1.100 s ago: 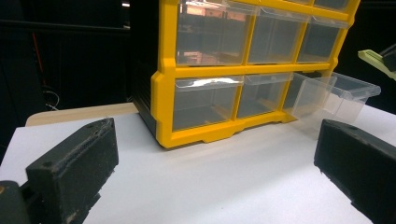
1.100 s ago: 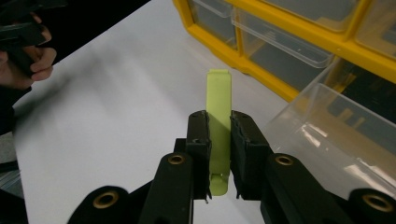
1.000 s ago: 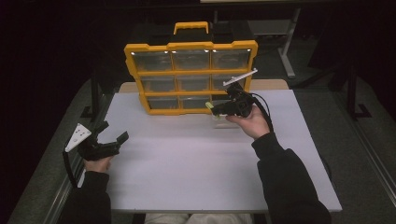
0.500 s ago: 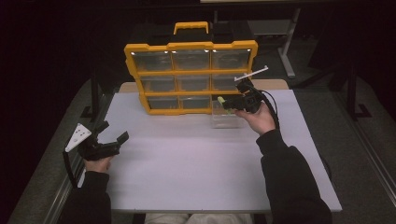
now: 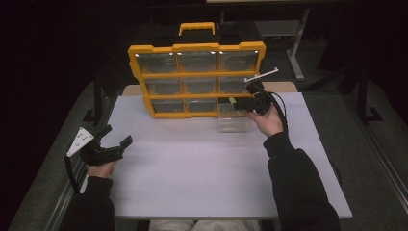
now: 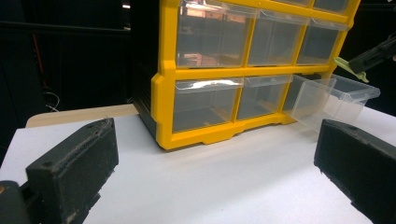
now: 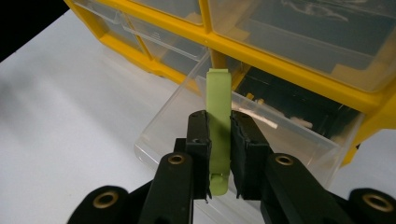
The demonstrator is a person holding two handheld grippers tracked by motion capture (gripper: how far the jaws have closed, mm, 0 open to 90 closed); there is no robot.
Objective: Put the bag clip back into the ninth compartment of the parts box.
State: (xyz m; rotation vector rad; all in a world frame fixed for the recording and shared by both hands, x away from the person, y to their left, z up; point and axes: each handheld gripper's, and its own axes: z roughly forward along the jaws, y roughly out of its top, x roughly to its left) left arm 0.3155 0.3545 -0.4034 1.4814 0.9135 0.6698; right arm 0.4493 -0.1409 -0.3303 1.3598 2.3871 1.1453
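Green strip (image 7: pixel 218 135) clamped between jaws above clear drawer (image 7: pixel 187 126).

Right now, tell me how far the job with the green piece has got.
Done: the clear drawer is pulled out of the yellow organizer, bottom right. In hand: the right gripper clamps the green piece above that drawer. Left: dropping it in and pushing the drawer shut. The left gripper waits open.

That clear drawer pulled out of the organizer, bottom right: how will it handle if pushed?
The clear drawer looks thin-walled and seems empty, so probably light and quick to skid. It sits tilted, half out of the yellow organizer, so it may drop free or jam rather than slide in.
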